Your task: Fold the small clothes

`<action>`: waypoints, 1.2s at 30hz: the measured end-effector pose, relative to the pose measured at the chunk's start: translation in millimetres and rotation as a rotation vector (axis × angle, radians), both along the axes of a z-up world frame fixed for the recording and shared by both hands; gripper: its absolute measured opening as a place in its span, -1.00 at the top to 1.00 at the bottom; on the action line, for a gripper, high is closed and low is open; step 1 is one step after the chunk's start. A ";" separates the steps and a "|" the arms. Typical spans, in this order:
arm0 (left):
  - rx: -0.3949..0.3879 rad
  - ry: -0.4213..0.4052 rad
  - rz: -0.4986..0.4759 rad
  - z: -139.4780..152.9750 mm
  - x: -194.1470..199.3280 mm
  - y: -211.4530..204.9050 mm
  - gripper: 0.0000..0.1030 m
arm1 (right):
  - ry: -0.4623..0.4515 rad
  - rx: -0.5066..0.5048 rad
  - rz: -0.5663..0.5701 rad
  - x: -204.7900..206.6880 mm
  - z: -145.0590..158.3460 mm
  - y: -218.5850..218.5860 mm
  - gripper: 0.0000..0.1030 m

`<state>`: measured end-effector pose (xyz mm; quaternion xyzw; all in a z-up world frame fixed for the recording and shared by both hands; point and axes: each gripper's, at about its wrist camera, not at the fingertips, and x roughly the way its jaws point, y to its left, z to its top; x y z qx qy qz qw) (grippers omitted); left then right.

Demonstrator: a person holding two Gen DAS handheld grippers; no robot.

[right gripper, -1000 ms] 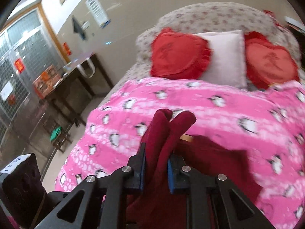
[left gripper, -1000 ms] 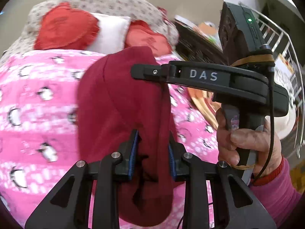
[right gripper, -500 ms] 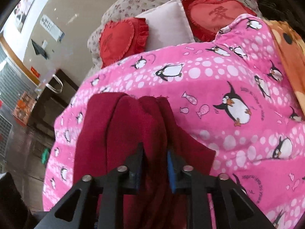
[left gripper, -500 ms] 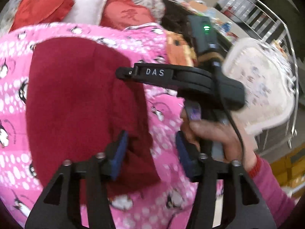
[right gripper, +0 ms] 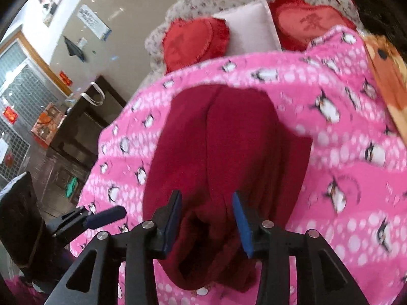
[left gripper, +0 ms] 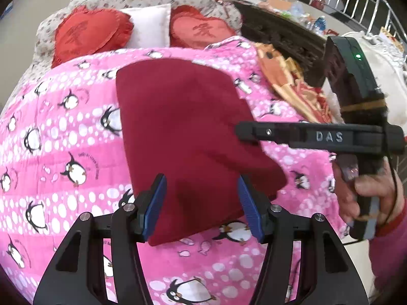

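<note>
One dark red garment (left gripper: 188, 137) lies folded flat on the pink penguin blanket (left gripper: 63, 157) of the bed, so both tools can let go: the left tool (left gripper: 202, 203) and right tool (right gripper: 207, 222) hover over its near edge, blue pads spread, holding nothing.

The dark red soft cloth (right gripper: 223, 162) looks smeary in the right wrist view, and its near end is hidden behind the black gripper arms. Next to it, the pink penguin blanket (right gripper: 356, 167) is blurred too.
</note>
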<state>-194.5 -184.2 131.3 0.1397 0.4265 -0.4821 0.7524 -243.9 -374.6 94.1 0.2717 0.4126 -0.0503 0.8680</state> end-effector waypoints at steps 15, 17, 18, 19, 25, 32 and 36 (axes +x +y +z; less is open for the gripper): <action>0.033 0.046 0.054 -22.9 3.4 3.1 -0.11 | 0.103 -0.087 -0.035 -34.4 -27.0 5.3 0.59; 0.017 0.025 0.075 -15.1 7.1 3.9 -0.11 | 0.031 -0.081 -0.057 -35.1 -9.5 3.4 0.59; 0.008 0.016 0.092 -10.9 11.7 3.1 -0.11 | -0.007 -0.083 -0.069 -34.4 -0.5 3.0 0.58; 0.006 0.014 0.103 -10.2 15.2 1.7 -0.11 | -0.039 -0.082 -0.077 -30.3 7.1 2.4 0.52; 0.035 0.011 0.156 -17.6 37.7 -14.6 -0.11 | -0.013 -0.086 -0.087 9.2 -1.6 2.3 0.45; 0.065 0.006 0.168 -34.7 48.0 -31.0 -0.12 | 0.055 -0.141 -0.111 17.2 -33.8 -10.6 0.51; 0.067 0.001 0.168 -37.5 48.7 -33.4 -0.16 | 0.041 -0.163 -0.118 14.3 -39.7 -10.8 0.52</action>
